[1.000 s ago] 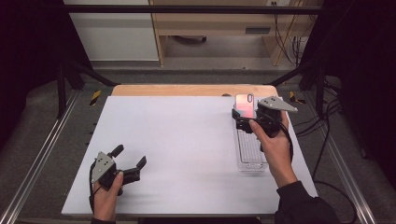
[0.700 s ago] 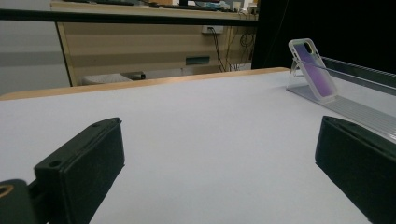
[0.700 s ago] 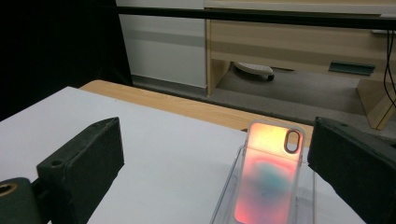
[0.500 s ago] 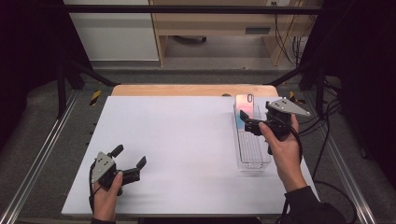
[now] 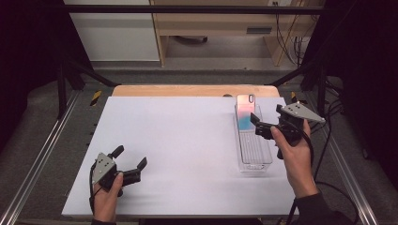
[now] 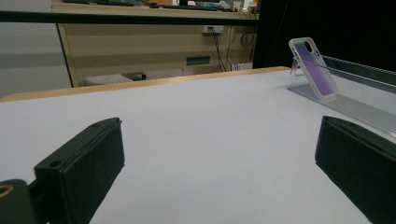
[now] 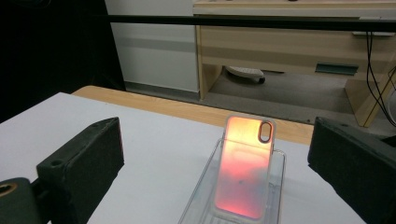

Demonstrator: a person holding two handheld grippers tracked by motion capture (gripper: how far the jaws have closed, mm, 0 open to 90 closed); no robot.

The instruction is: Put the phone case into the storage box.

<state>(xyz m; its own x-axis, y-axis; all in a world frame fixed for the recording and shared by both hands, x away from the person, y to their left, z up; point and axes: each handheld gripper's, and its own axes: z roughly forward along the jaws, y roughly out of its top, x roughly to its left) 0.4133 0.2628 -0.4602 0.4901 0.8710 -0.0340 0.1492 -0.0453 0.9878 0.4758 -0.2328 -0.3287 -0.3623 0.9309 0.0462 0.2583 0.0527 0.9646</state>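
On the white tabletop (image 5: 187,140), near its far right corner, one phone case (image 5: 245,111) leans in one clear tray (image 5: 254,149), its lower end cut off in the right gripper view. Right claw (image 5: 257,127) and left claw (image 5: 130,158) both gape, released.

Between wide-parted black jaws of the right gripper (image 7: 215,161), a phone case (image 7: 243,168) glowing orange-pink, camera cutout at its upper right, leaning tilted in a clear plastic tray (image 7: 279,186) on the white table (image 7: 154,140). Behind, a wooden desk (image 7: 299,32).
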